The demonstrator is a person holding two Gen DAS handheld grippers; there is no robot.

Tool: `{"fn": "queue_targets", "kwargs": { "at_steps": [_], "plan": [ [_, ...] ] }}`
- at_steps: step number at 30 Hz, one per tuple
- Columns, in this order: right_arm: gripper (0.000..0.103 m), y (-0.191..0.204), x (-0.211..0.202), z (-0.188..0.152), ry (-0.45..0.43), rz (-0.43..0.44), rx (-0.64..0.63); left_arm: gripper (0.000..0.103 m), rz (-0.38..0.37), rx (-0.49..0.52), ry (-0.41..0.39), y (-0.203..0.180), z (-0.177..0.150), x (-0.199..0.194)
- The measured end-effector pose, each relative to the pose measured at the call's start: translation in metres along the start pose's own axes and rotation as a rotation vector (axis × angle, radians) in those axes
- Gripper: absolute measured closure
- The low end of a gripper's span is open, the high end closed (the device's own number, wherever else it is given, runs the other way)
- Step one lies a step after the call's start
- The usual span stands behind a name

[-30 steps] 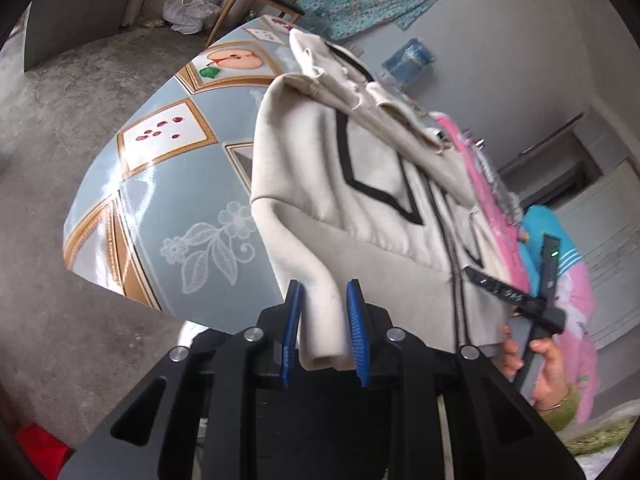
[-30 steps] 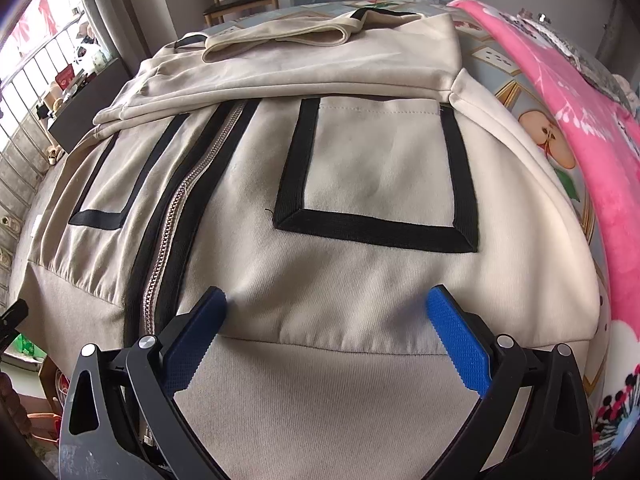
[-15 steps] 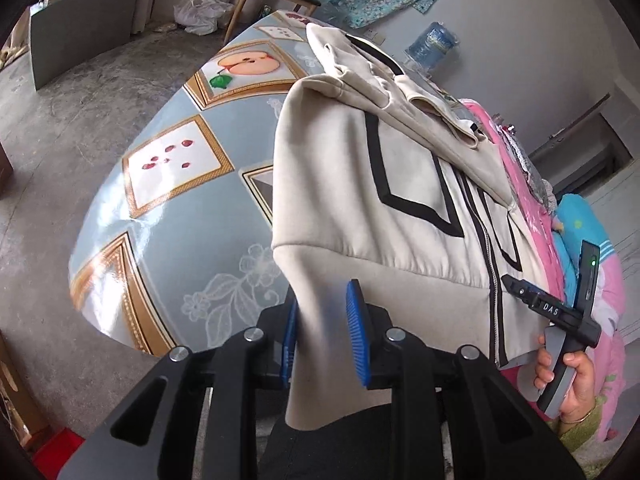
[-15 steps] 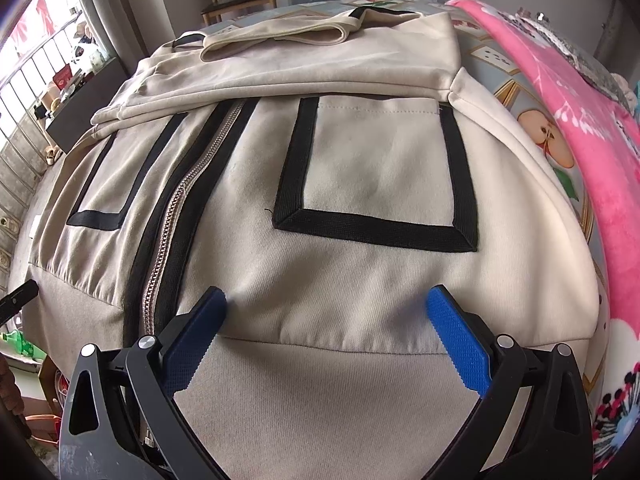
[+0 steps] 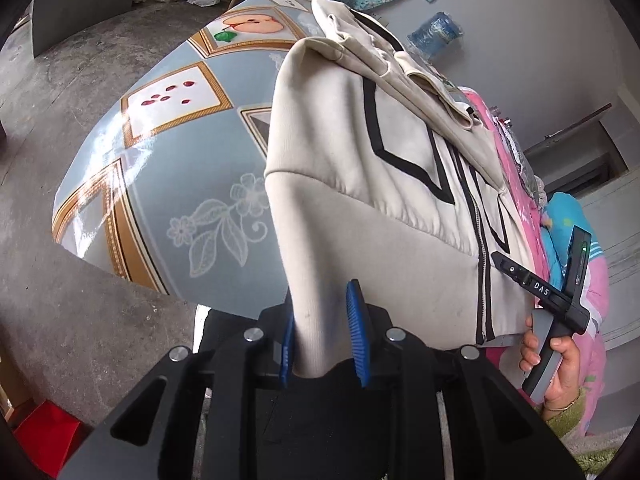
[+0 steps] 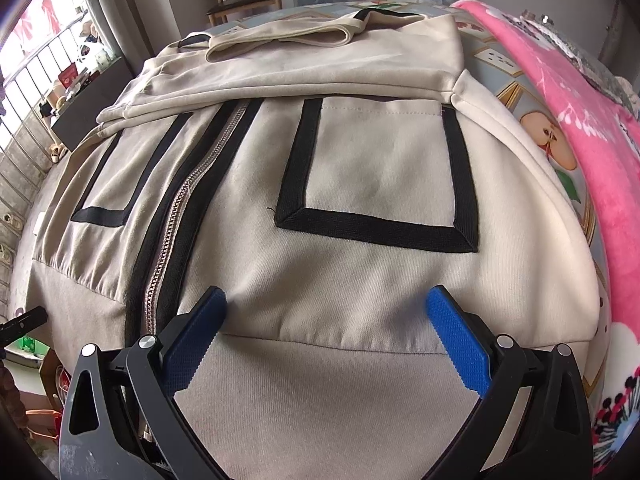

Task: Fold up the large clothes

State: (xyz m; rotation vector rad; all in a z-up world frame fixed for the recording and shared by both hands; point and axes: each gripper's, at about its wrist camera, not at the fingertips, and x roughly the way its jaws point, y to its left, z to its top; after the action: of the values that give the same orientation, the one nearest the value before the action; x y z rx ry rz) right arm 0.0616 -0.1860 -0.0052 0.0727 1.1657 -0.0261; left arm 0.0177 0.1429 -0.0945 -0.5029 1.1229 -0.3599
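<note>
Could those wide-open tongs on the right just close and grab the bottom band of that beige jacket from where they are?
Probably yes. The right tongs stand open directly over the jacket's hem band, with nothing between. But the cloth lies flat there, so they may need to press down to pinch a fold.

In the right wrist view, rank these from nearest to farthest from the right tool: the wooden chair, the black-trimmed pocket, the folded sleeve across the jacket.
From the right tool:
1. Black-trimmed pocket, just ahead, slightly right.
2. Folded sleeve, lying across the jacket beyond the pocket.
3. Wooden chair, past the table's far edge, top centre-left.
</note>
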Motion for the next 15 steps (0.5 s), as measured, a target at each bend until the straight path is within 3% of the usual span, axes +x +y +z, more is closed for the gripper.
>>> {"fn": "queue_targets", "kwargs": {
  "at_steps": [5,10,15],
  "plan": [
    [0.007,-0.011,-0.026,-0.012,-0.044,0.002,-0.030,0.080,-0.035,0.007,0.005,-0.004,0.003,-0.003],
    [0.007,-0.034,-0.066,-0.028,-0.106,-0.056,-0.057,0.080,0.014,0.053,0.026,-0.012,0.006,-0.001],
    [0.007,-0.056,-0.086,-0.048,-0.075,-0.137,-0.106,0.080,0.022,0.041,0.042,-0.012,0.009,0.002]
  ]
}}
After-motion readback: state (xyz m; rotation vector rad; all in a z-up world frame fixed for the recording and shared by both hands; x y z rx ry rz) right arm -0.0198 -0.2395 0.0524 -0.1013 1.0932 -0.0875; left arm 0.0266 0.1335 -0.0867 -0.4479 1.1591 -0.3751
